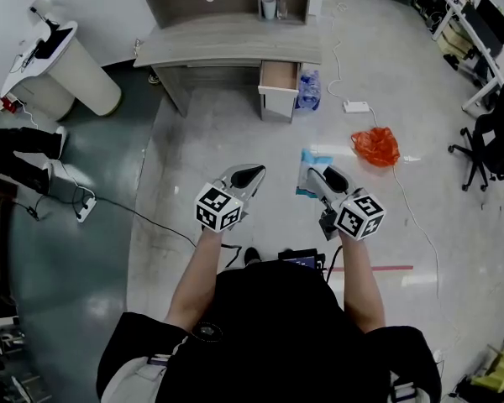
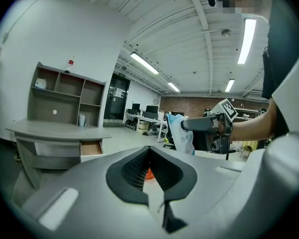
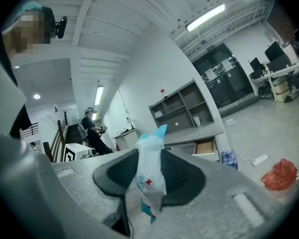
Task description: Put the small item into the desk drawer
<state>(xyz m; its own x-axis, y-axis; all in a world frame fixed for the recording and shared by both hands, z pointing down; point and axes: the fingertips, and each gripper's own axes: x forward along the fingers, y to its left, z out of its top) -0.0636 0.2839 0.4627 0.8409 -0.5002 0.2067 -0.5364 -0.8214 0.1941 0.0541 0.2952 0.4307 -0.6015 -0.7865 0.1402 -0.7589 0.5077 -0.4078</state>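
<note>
Up top in the head view, mid-frame, stands the desk [image 1: 227,44] w/ its drawer [image 1: 279,75] pulled out, well apart from the person. Lower down, the right gripper [image 1: 321,177] pinches the small packet [image 1: 307,168], white & blue. The left gripper [image 1: 250,175] is to its left, tips together.

Left gripper view: jaws closed, nothing between them. The drawer [image 2: 91,148] shows at mid-left, far off.

Right gripper view: jaws squeeze the small packet [image 3: 150,171], which sticks up mid-frame. The drawer [image 3: 205,146] is to the right of it, far off.

Step, I think: carrying the small packet to the desk. Next move prob needs walking closer, holding it over the open drawer, then letting go.
</note>
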